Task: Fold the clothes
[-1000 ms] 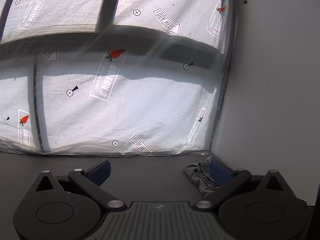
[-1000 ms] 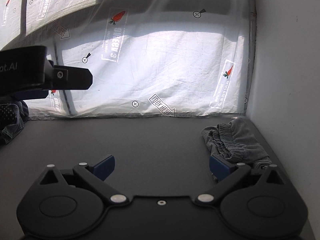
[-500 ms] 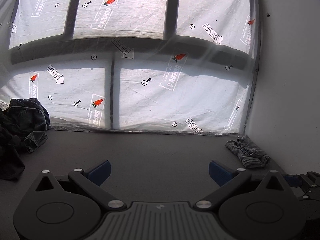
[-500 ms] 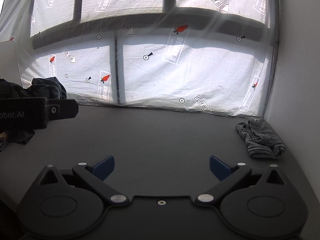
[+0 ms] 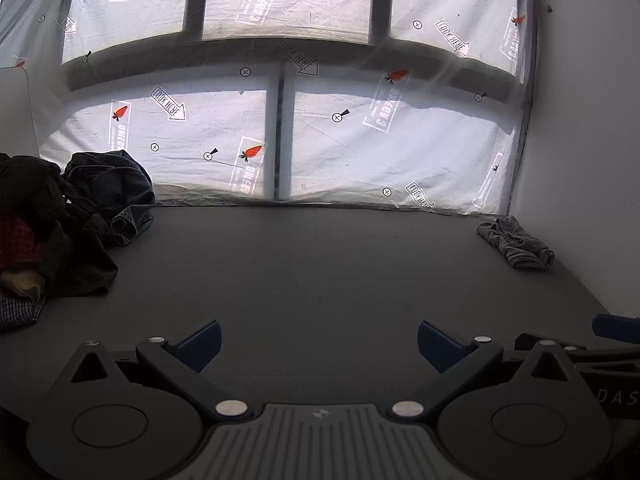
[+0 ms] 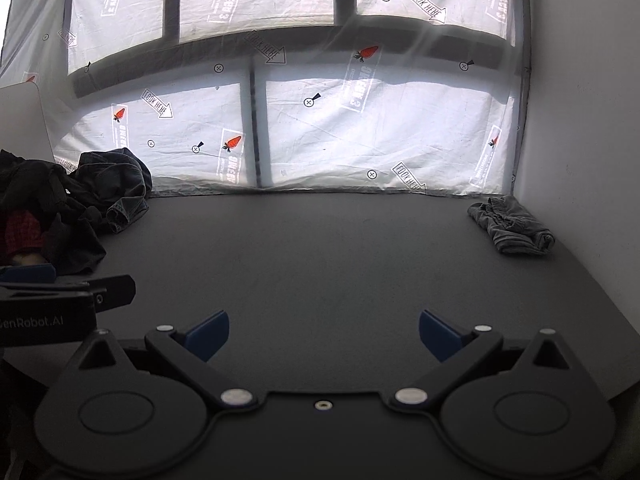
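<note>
Both claws sit farther back from the grey garment (image 5: 516, 242) than a second ago. Left claw (image 5: 319, 342) and right claw (image 6: 324, 334) both spread, empty. Clothes pile (image 5: 60, 224) lies far-left on tabletop (image 5: 320, 272): soft, limp, light; judged best pinched at a hem.

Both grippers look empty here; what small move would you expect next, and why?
Probably the left gripper swings toward the pile of dark clothes on the left of the table to pick one garment. Both it and the right gripper are open and hold nothing, the grey folded piece already sits by the right wall, and the middle is bare.
</note>
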Available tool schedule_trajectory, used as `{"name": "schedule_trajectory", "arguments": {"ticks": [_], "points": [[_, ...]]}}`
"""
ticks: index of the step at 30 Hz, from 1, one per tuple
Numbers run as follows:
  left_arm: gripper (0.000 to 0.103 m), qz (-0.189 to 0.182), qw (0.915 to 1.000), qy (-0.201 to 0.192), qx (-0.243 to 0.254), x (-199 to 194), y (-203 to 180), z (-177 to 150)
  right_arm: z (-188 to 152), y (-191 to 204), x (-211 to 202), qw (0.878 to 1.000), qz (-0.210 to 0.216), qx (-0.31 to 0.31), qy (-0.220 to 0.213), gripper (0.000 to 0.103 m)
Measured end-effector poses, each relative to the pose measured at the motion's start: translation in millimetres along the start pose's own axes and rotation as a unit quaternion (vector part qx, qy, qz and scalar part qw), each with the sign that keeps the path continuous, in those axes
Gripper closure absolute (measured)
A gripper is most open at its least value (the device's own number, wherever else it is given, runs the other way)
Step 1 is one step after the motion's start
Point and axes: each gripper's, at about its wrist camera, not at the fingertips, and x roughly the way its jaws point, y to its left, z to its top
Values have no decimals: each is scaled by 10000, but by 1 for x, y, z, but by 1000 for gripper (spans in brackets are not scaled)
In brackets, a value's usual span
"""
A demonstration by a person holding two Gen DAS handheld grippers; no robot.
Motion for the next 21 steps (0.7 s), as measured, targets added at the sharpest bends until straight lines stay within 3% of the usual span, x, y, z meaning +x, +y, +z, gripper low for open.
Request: {"name": "schedule_trajectory", "arguments": {"ticks": [10, 21], "points": [[0, 150, 9997, 91, -152, -30, 33, -26, -32, 23, -28, 9998, -82, 82, 166, 0], [0, 167, 9998, -15, -137, -42, 43, -28, -42, 36, -42, 9999, -85, 25, 87, 0]]}}
